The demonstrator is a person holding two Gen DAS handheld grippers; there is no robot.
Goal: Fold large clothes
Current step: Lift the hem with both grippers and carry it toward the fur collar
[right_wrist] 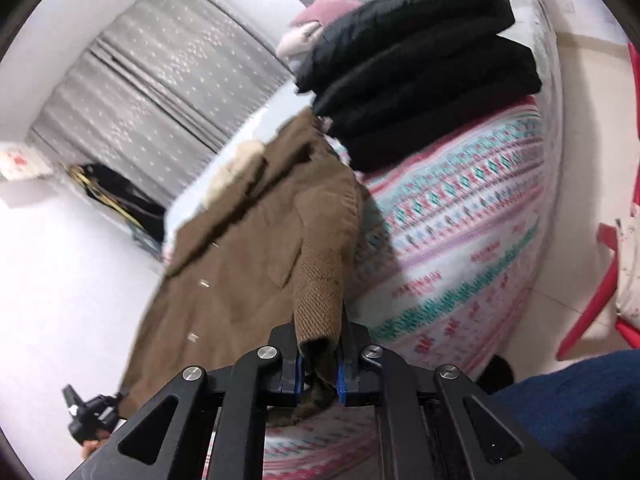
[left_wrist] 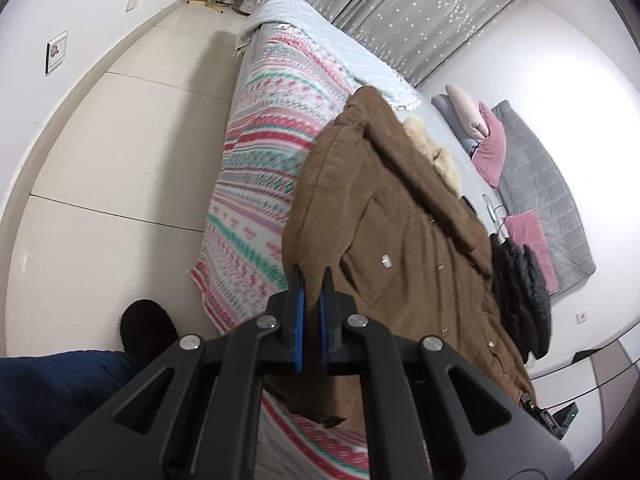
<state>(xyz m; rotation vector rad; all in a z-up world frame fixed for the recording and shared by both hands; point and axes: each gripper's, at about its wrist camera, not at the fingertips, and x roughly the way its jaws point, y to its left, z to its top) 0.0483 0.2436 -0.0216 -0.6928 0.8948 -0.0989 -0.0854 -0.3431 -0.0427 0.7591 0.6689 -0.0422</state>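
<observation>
A: Where's the brown coat?

B: On the bed, lying across the patterned blanket w/ pink & teal stripes. Fur-trimmed hood points toward the pillows.

A: L gripper?

B: Jaws narrow, blue pads pinched on a ribbed sleeve cuff of the coat, near the bed edge. Cuff sticks up btwn the fingers.

A: R gripper?

B: Same deal. Jaws close together, clamped on the other ribbed cuff; fabric bunches down btwn the pads. Sleeve runs up from there to the coat body.

A: Anything else on the bed?

B: Folded black puffer jacket, stacked in layers, just beside the coat on the pillow side. In the left view it touches the coat's far edge. Grey quilt & pink pillows beyond it.

A: Room?

B: Grey star-print curtains behind the bed, tiled floor alongside. Person's dark blue trouser leg & a black slipper by the bed. The right view is a bit motion-blurred, so I can't make out the coat's buttons.
</observation>
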